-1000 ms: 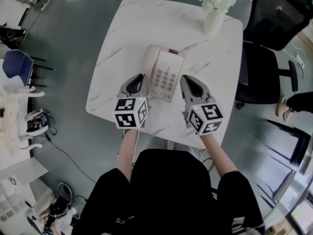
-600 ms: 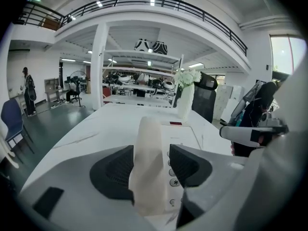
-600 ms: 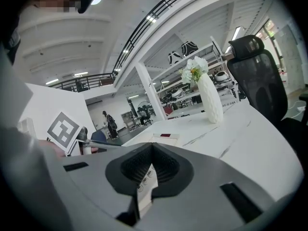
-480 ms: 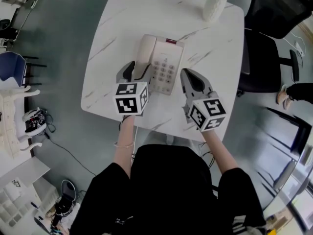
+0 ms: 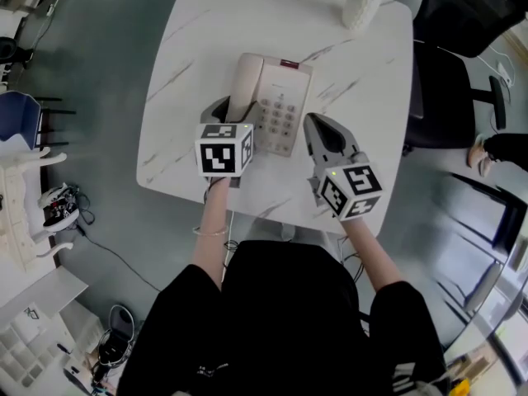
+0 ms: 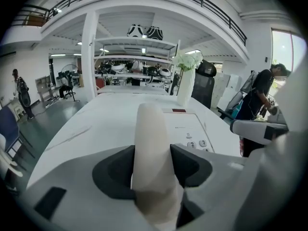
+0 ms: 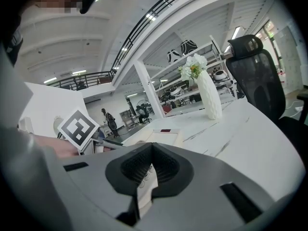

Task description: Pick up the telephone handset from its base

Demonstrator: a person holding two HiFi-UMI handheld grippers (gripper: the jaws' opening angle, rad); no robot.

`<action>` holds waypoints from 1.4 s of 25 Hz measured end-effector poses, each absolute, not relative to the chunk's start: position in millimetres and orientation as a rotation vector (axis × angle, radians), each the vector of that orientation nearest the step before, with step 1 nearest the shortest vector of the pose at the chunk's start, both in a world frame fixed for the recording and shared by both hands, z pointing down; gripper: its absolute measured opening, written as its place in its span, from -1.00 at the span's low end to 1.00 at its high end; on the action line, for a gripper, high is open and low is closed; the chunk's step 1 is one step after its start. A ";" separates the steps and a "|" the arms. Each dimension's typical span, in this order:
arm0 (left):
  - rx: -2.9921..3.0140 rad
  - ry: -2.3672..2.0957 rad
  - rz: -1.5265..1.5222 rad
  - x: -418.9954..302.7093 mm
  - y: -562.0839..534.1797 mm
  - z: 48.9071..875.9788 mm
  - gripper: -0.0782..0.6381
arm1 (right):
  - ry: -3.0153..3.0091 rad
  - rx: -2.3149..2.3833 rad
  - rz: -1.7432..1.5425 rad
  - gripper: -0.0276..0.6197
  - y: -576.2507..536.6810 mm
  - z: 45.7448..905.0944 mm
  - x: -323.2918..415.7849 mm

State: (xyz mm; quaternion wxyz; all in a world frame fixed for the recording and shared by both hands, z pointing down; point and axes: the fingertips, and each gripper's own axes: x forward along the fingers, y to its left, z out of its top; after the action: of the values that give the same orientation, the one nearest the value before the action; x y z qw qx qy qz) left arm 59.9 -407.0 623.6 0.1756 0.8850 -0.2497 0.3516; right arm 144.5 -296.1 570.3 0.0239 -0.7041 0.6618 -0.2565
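A cream telephone (image 5: 282,115) sits on the white marble table (image 5: 363,81), its handset (image 5: 245,85) lying in the cradle along the base's left side. My left gripper (image 5: 234,110) is over the handset's near end. In the left gripper view the handset (image 6: 151,143) fills the gap of the left gripper (image 6: 152,166); the jaws are closing and both dark pads lie against its sides. My right gripper (image 5: 314,125) hovers to the right of the keypad with its jaws together and nothing in them, as the right gripper view also shows (image 7: 151,154).
A white vase (image 5: 363,5) with flowers stands at the table's far edge. A black office chair (image 5: 458,31) is at the table's right side. A blue chair (image 5: 21,118) and cables lie on the floor to the left.
My left gripper went from shut beside the phone to wide jaws, then moved forward and down over the handset's near end. The right gripper stayed put.
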 end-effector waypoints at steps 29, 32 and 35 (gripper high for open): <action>2.434 -0.819 0.749 42.1 -406.7 593.3 -0.19 | 2.118 -2.195 -0.765 -0.94 -287.0 549.3 135.2; 2.432 -0.823 0.698 35.8 -402.9 581.2 -0.19 | 2.117 -2.190 -0.742 -0.94 -287.8 542.0 136.4; 2.442 -0.820 0.645 30.2 -397.4 567.0 -0.19 | 2.116 -2.189 -0.703 -0.94 -288.6 530.8 138.6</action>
State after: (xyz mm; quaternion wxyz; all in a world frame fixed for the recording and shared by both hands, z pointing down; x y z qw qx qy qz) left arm 30.2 -397.4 567.0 0.2407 0.8926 -0.2996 0.2358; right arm 138.6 -288.6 530.8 0.0087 -0.7006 0.6772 -0.2249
